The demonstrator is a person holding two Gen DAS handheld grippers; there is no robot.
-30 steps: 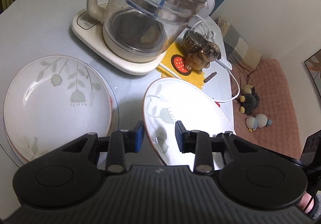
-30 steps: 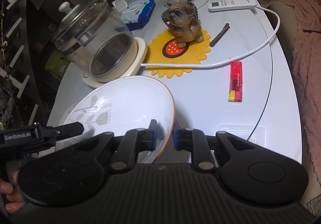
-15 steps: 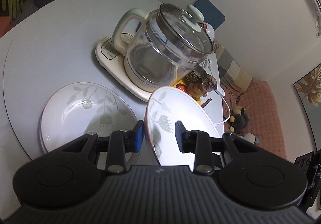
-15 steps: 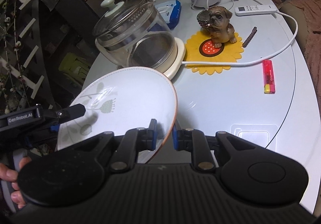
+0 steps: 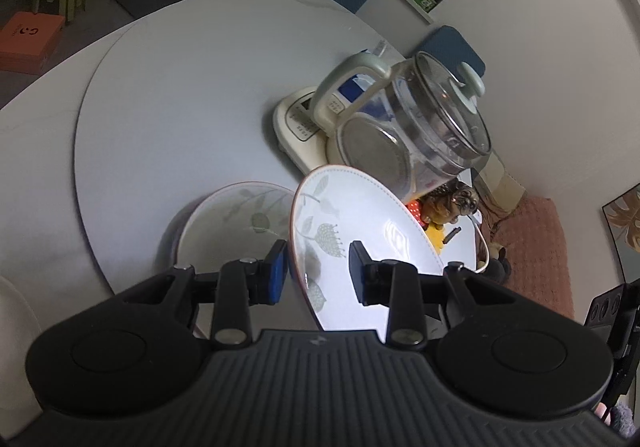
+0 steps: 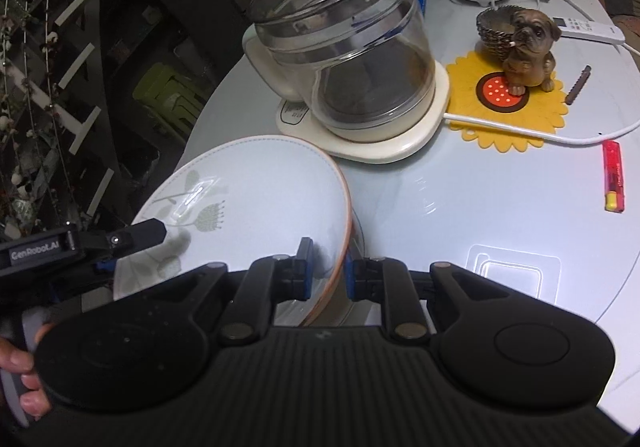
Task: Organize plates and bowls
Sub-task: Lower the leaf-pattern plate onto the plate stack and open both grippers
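White porcelain with a grey leaf print, the plate (image 5: 360, 243) is held tilted above the desk (image 5: 180, 95), pinched at opposite rims: the left gripper (image 5: 318, 273) is clamped on one edge, the right gripper (image 6: 326, 269) on the orange-trimmed other edge. A second plate (image 5: 236, 215) is seen lying flat on the desk just beside and below the raised one. Close behind stands a glass kettle (image 6: 348, 59) on its cream base, with a dog figurine (image 6: 528, 47) on a yellow mat (image 6: 516, 107) and a red lighter (image 6: 614, 181) further off. Both grippers are pointed steeply downward; a hand (image 6: 20, 375) is glimpsed on the left handle.
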